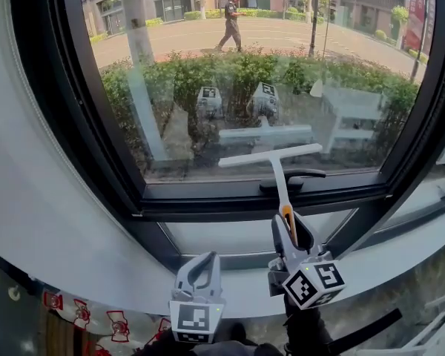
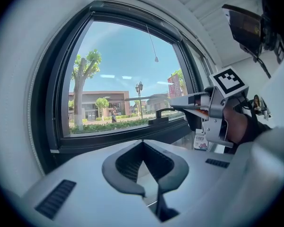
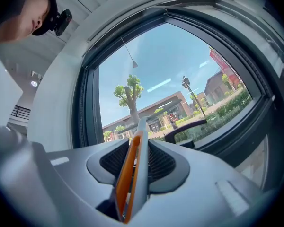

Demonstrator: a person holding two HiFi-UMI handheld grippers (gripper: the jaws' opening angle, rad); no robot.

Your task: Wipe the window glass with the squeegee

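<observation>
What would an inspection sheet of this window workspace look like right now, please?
Surface: window glass in a dark frame, above a pale sill.
Job's things: squeegee, blade up by the lower glass, near the black window handle.
Clutter: red-and-white patterned item below the sill.
Grippers: right gripper shut on the squeegee's grip; left gripper shut, empty, low by the sill.
Cables: thin cord hanging by the upper glass.
Surroundings: hedge, paved street, person walking.

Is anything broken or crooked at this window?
Nothing looks broken. The squeegee blade is only slightly tilted, low on the window glass. The right gripper holds its handle, and the left gripper is empty.
</observation>
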